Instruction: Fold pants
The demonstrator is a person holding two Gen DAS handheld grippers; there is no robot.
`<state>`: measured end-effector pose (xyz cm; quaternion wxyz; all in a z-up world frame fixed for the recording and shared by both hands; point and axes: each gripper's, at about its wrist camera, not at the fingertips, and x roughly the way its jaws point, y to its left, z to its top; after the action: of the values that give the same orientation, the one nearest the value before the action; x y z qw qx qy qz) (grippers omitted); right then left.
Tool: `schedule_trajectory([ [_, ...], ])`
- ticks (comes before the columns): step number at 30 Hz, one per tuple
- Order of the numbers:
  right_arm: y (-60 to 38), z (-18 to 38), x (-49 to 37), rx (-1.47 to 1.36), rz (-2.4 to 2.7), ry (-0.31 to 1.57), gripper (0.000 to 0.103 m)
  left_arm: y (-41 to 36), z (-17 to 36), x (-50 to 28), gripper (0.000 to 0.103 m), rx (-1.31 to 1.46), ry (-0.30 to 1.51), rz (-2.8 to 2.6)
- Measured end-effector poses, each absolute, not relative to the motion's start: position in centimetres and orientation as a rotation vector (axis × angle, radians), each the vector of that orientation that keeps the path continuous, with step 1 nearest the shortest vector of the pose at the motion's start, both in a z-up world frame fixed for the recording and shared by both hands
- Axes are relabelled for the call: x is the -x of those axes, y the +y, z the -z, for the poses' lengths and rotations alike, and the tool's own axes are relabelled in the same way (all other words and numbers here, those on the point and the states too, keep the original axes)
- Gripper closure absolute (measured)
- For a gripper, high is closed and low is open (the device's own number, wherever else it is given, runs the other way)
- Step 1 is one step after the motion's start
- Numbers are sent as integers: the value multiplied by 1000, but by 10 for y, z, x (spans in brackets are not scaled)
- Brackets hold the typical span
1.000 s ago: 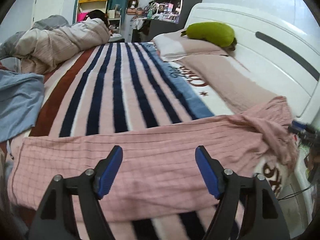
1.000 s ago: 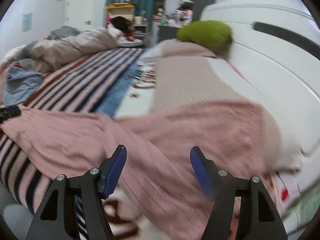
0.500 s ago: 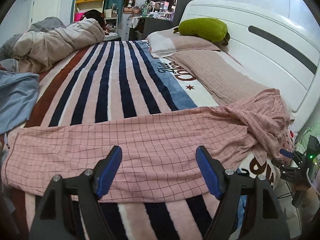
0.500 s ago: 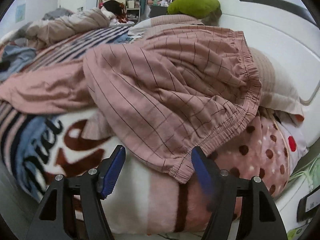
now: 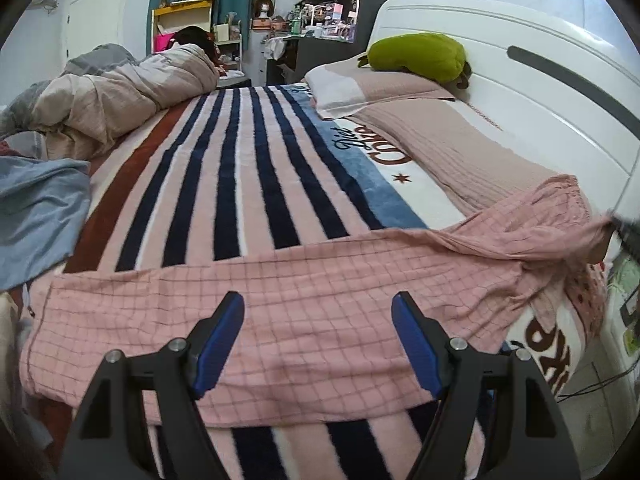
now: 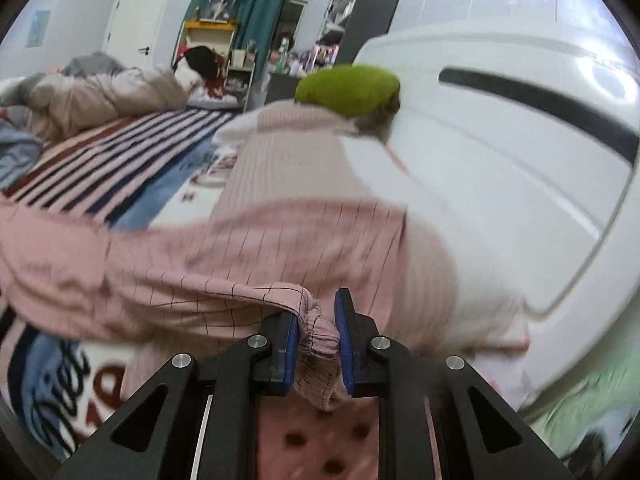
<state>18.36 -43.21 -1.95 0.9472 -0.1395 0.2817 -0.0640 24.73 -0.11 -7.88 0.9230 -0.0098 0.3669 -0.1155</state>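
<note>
We now have the pants by the waist

Close to us, our right gripper (image 6: pixel 316 334) has just shut on the bunched waistband of the pink checked pants (image 5: pixel 280 320); half a second ago it hung open in front of that edge, touching nothing. So we think the fold can start now, with the waist end ready to be lifted and carried over. Our left gripper (image 5: pixel 318 340) hangs wide open above the middle of the pants, holding nothing and, as far as we can tell, not touching them. The pants lie stretched across the near side of the striped bed (image 5: pixel 240 184). Farther back sit a green pillow (image 5: pixel 416 56) and the white headboard (image 5: pixel 520 80).
</note>
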Motion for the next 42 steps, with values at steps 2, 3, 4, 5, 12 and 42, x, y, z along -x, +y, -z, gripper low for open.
schedule_trajectory([
  [2,-435,1,-205,290,137,567,91,2,78,-253,30,22,754,229],
  [3,-438,-5,-217,286,137,571,91,3,78,-255,30,21,753,229],
  [4,-444,-11,-227,279,139,574,91,3,78,-257,30,22,753,230],
  [5,-449,-15,-237,270,142,580,91,3,79,-258,30,23,756,231],
  [12,-469,-18,-303,295,158,637,91,8,94,-277,30,25,804,193],
  [42,-409,8,-271,15,-98,677,42,168,132,-189,23,423,829,-158],
])
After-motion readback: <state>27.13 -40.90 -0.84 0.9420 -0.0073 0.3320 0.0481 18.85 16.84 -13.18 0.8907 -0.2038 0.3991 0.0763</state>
